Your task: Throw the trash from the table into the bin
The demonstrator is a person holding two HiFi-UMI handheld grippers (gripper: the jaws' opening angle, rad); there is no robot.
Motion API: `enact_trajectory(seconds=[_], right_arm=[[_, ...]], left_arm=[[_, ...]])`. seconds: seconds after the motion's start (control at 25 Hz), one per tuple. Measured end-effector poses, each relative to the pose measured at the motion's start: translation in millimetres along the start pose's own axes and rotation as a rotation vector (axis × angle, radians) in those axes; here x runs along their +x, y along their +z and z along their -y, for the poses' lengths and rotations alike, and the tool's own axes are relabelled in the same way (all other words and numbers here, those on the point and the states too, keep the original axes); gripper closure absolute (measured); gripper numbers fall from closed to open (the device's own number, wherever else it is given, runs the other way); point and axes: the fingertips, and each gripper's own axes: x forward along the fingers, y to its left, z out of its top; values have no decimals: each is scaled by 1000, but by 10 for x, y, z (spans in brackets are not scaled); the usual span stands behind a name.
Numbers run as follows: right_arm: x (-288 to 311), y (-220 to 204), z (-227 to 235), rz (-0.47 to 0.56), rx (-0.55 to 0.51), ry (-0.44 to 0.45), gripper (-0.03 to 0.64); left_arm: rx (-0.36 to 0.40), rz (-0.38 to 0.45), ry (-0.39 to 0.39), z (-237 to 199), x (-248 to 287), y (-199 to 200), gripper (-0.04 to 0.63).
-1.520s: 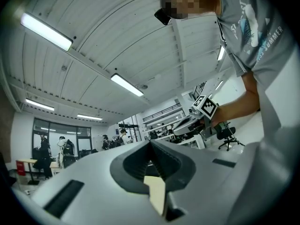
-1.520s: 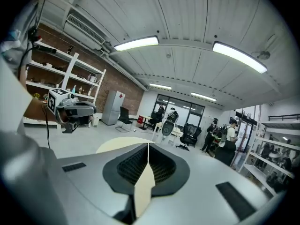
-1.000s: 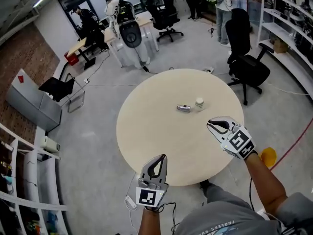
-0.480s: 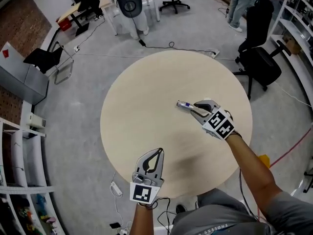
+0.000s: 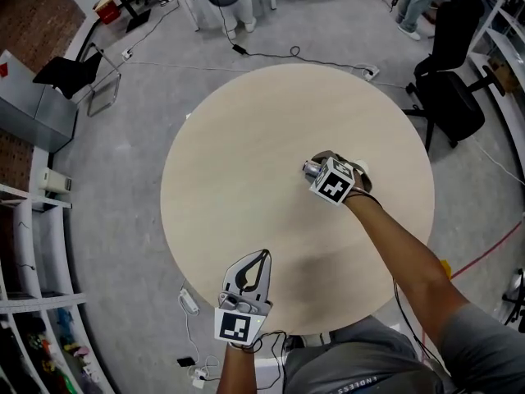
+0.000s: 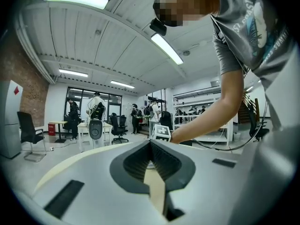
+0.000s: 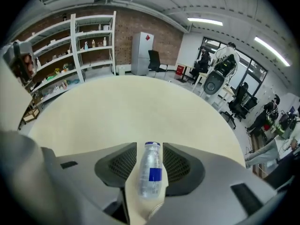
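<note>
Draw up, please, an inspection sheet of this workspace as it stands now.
Surface: round beige table, no spills seen.
Job's things: clear bottle with a blue label, lying on its side; bin not made out.
Clutter: nothing seen.
Grippers: right gripper jaws apart, just been opening, either side of the bottle without pressing; left gripper jaws together, empty, at the table's near edge.
Cables: cable and power strip on the floor.
Surroundings: black office chair, grey cabinet, shelving.

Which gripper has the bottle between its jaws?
The right gripper: its jaws, just opening, straddle the lying bottle without pressing it. The left gripper is shut and empty.
</note>
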Motion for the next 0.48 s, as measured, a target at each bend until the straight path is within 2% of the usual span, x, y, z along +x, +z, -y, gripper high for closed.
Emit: enact_trajectory(seconds=[0.2,0.48], right_arm=[[450,-114,32,-135,-29,10,466],[562,-68,41,-178,28,18,466]], left_arm=[[-14,-22,20,-131,-63,-142,561],[-13,-21,26,-188,-162,-77,561]])
